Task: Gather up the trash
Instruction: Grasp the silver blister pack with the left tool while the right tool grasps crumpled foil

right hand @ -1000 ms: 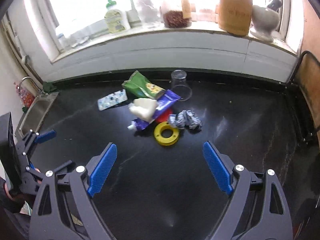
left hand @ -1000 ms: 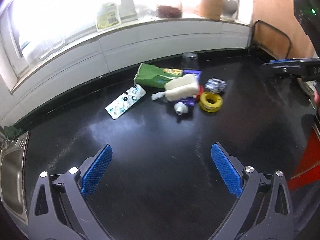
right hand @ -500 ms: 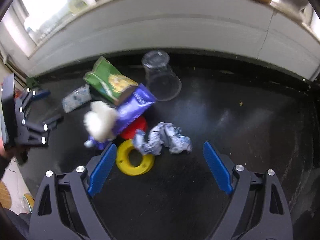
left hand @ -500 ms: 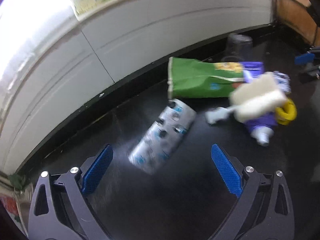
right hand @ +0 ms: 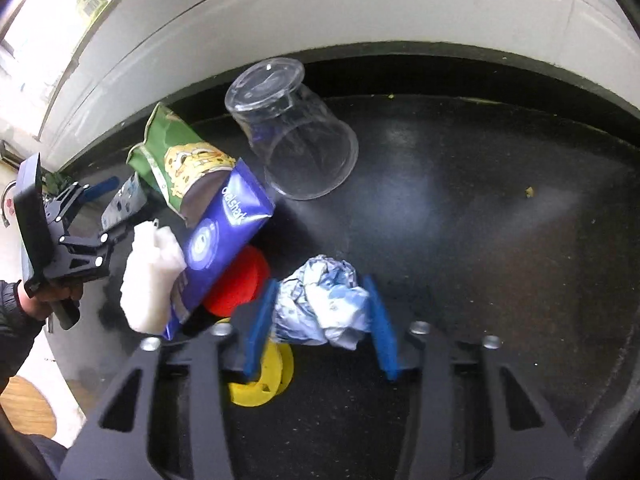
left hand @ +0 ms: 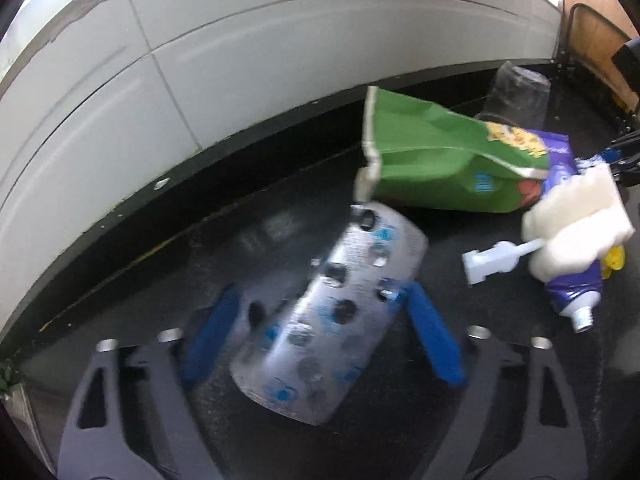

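Trash lies heaped on the black countertop (right hand: 500, 208) below a white tiled wall (left hand: 200, 80). Nearest the right gripper (right hand: 320, 312), a crumpled foil wrapper (right hand: 324, 304) sits between its blue pads, which have just been closing and now press on both its sides, beside a yellow ring (right hand: 268, 380). The left gripper (left hand: 320, 312) has its jaws closing around a silver blister pack (left hand: 332, 312); the right pad touches its edge, the left pad seems just clear. Farther off lie a red lid (right hand: 236, 284), white sponge (right hand: 152, 272), purple tube (right hand: 224, 232), green snack bag (left hand: 432, 160), and an overturned clear cup (right hand: 292, 136).
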Motion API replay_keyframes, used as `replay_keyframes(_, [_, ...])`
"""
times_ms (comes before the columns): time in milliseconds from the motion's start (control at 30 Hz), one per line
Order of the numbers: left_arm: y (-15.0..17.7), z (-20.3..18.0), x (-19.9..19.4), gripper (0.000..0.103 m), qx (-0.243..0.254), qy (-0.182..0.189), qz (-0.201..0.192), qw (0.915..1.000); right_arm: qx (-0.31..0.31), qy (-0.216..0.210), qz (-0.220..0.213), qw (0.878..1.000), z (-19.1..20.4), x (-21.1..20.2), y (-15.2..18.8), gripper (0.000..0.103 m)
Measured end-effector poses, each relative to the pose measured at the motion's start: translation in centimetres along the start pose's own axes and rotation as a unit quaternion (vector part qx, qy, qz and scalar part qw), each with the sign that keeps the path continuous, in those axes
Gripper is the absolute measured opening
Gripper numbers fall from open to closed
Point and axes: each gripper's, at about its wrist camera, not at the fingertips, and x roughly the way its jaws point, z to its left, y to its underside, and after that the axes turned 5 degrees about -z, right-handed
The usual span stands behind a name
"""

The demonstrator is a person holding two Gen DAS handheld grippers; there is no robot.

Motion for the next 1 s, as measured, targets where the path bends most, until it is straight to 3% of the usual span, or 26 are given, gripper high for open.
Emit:
replay_keyframes(67, [0.0,-0.7,-0.5,0.051,0.008,-0.004,0.002,1.0,-0.005,0.0,-0.006,1.0,0.3,-0.4,-0.1,0.038])
replay_keyframes(167, [0.0,-1.7,-1.1,0.043,0.02,-0.015,0.008,0.9997,-0.011,0.01,-0.011,1.0,0.8,-1.1,-0.2,0.036])
replay_keyframes(367, [0.4,-2.2,-3.7,0.041,-0.02,-0.028,0.006,0.9994,-0.006,0.024,-0.037,0.999,1.1,-4.4,0.4,0.036])
replay_keyframes(667, [2.6,-5.2,-12.3,0.041,-0.071,-0.057,-0.01,0.9958,-0.032,0.025,-0.079,0.996,4.1,-9.9,2.8,0.036])
replay_keyframes(1000, [11.2,-12.6,-19.5,0.041,-0.108,-0.069,0.023,0.9915,-0.057,0.008,-0.071,0.996,9.1,-11.7,10.1,0.036])
